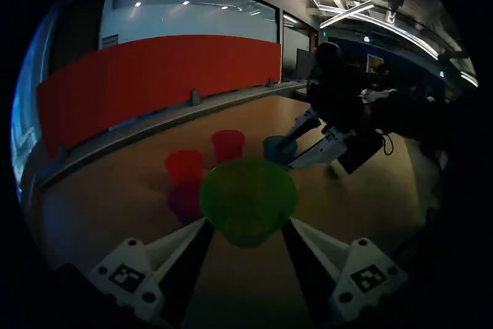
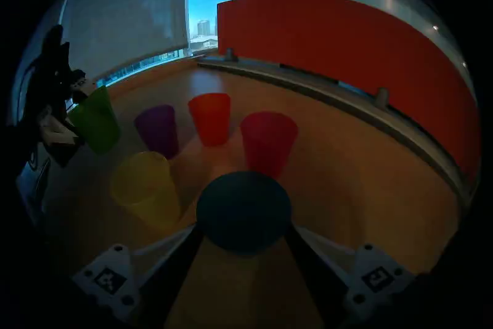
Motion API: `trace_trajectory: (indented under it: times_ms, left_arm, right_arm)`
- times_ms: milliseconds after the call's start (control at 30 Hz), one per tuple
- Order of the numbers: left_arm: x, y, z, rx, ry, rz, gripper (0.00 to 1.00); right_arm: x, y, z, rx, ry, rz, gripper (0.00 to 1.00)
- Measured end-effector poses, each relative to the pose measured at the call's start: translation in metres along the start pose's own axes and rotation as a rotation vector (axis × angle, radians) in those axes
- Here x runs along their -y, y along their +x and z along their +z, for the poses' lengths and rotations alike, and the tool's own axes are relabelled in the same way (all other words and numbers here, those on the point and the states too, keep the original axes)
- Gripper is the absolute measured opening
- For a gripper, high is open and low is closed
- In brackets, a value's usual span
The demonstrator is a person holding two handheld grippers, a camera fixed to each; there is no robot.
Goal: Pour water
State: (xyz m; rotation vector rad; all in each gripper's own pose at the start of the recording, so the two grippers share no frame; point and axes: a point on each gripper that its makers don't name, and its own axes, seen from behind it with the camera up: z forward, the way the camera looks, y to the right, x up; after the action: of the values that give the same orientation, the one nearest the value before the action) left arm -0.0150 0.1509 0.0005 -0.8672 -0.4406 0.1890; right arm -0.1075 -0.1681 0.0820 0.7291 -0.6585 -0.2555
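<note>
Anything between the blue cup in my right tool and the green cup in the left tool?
Probably: the yellow cup stands roughly between the blue cup and the green cup; the purple cup sits just beyond that line.

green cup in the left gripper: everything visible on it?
The green cup is translucent plastic by its look, tapered, wider at the rim, roughly upright. Both fingers of the left gripper press its sides. In the right gripper view it is left of the purple cup, apart from it. Contents cannot be told.
</note>
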Motion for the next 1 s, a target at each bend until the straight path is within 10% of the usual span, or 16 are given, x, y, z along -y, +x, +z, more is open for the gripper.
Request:
trace_trajectory:
  times_ms: [1000]
  left_arm:
    - [0.004,0.012,-0.006,-0.035,0.019,0.007,0.77]
  right_arm:
    - [-0.001,0.003,0.003,-0.027,-0.004,0.001,0.87]
